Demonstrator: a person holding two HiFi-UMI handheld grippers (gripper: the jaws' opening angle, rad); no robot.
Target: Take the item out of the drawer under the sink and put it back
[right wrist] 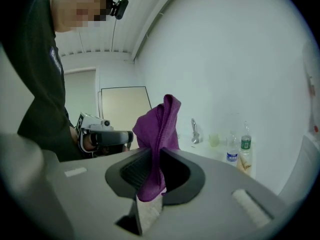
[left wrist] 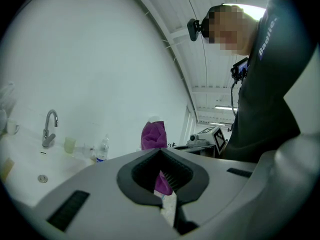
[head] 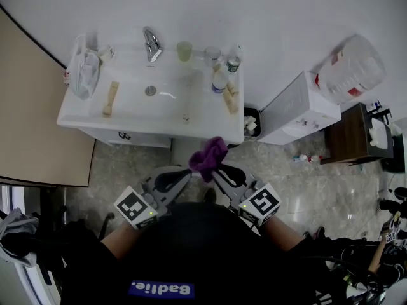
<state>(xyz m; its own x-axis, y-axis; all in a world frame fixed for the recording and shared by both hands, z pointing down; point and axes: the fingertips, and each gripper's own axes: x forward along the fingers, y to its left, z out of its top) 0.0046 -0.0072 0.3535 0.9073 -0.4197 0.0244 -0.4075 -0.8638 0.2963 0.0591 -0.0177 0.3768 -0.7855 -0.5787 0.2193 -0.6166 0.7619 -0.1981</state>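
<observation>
Our right gripper (right wrist: 156,149) has its jaws closed on a purple cloth (right wrist: 161,126). They pinch a fold of it, so most of the cloth stands up above the tips and a short tail hangs down between the pads. Our left gripper (left wrist: 160,149) points level toward it from the opposite side, its jaws drawn together at the tips. The cloth rises just beyond those tips, and we cannot tell whether they nip its edge or only come close. From the head view the two grippers meet nearly tip to tip in front of our chest. The cloth is bunched up where they meet, held in the air and apart from the furniture. Ahead of both grippers and lower down stands the white sink vanity (head: 82,116), its front panel (head: 130,134) facing us. At the far edge of the basin is a chrome faucet (head: 151,43), with a pale green cup (head: 184,51) just beside it toward the right gripper's side. Further along that side a green-capped water bottle (head: 234,61) and a second bottle (head: 219,81) stand close together. At the end toward the left gripper's side lies a white plastic bag (head: 84,72). Out past the right gripper we see a small bin (head: 252,121), then a white appliance (head: 299,110) and a brown side table (head: 346,135). Out past the left gripper is a beige door panel (head: 32,119).
</observation>
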